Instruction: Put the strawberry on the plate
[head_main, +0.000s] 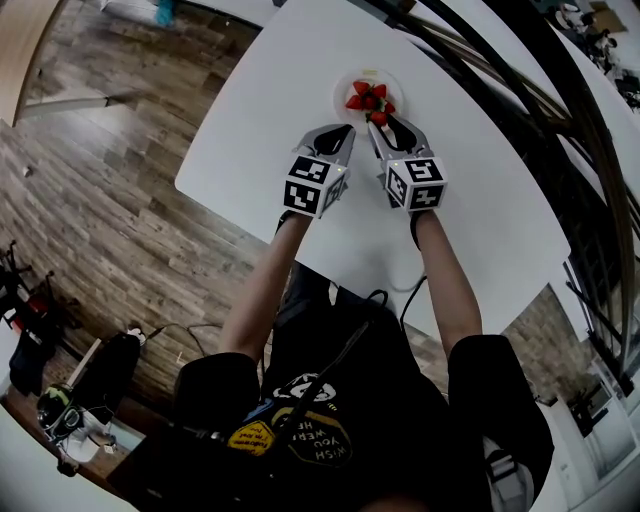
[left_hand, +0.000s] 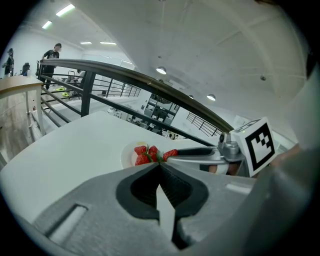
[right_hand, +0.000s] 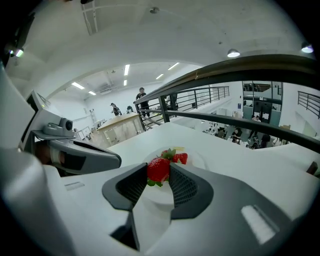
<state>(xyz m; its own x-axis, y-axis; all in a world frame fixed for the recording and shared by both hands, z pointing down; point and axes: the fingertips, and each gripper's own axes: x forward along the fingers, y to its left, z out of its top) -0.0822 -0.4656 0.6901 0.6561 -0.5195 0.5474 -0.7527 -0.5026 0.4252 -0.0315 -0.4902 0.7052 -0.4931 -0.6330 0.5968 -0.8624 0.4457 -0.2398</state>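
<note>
A white plate (head_main: 343, 97) sits near the far edge of the white table, with a few red strawberries (head_main: 366, 94) on it. My right gripper (head_main: 379, 120) is shut on another strawberry (right_hand: 158, 170), holding it over the plate's near rim (right_hand: 196, 159). In the left gripper view that held strawberry (left_hand: 170, 153) shows at the right gripper's tips, beside the berries on the plate (left_hand: 128, 156). My left gripper (head_main: 345, 131) hovers just left of the right one, short of the plate. Its jaws (left_hand: 159, 163) are shut with nothing between them.
The white table (head_main: 290, 100) ends in an edge at the left, above a wooden floor (head_main: 90, 200). A dark metal railing (head_main: 520, 80) runs along the table's far right side. People stand far off in the background.
</note>
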